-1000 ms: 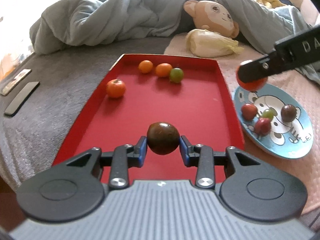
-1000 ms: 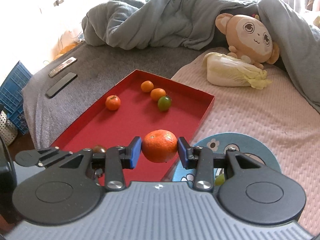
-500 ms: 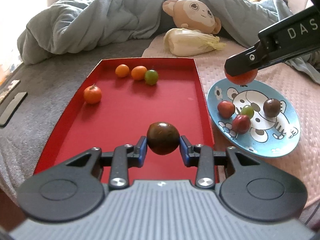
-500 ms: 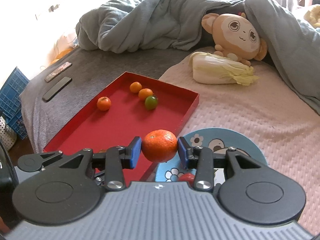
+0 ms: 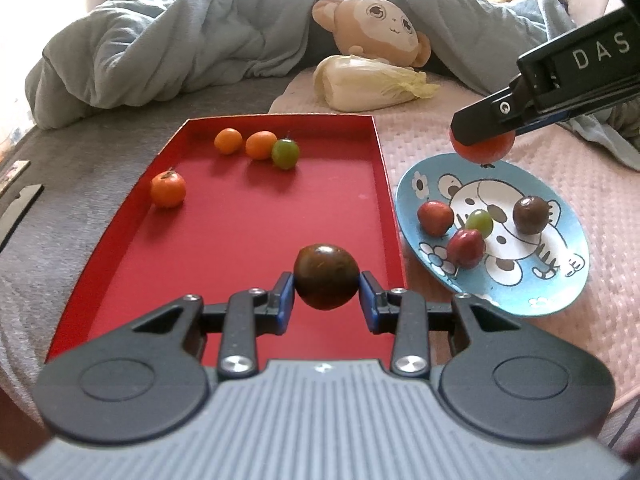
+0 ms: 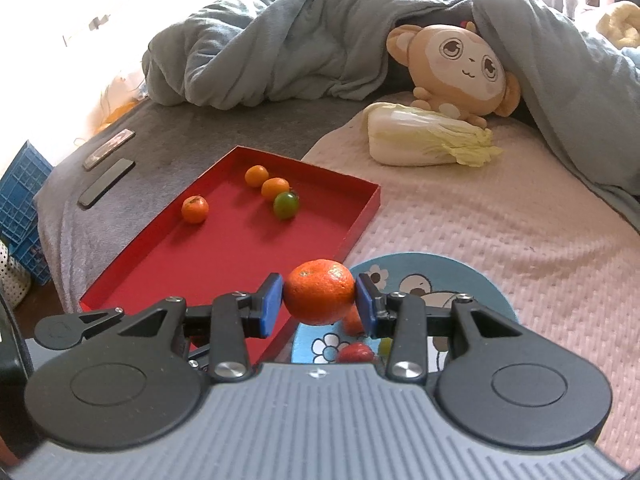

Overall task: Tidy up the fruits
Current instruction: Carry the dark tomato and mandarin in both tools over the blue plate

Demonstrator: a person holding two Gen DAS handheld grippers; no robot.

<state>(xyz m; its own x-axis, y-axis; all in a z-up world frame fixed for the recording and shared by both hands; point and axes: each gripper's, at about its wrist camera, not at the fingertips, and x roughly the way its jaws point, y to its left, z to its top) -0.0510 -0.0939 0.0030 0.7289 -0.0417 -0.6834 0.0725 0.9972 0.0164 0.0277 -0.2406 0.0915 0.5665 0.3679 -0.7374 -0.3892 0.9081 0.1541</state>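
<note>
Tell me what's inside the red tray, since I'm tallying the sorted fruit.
Inside the red tray: three oranges and a green tomato. The tray's near end is covered by the left gripper, so anything there is unseen.

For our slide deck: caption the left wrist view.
Left gripper holds a dark tomato over the red tray beside the fruit plate.

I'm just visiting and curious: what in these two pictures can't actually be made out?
- Plate, right view: the near part and most of its fruit are hidden behind the tongs' body and the orange.
- Tray, left view: the near end is covered by the left tongs and the dark fruit.
- Right tongs, left view: cut off by the frame edge; one finger hides the orange's top.
- Flat dark things on the grey cover: too small to identify.
</note>
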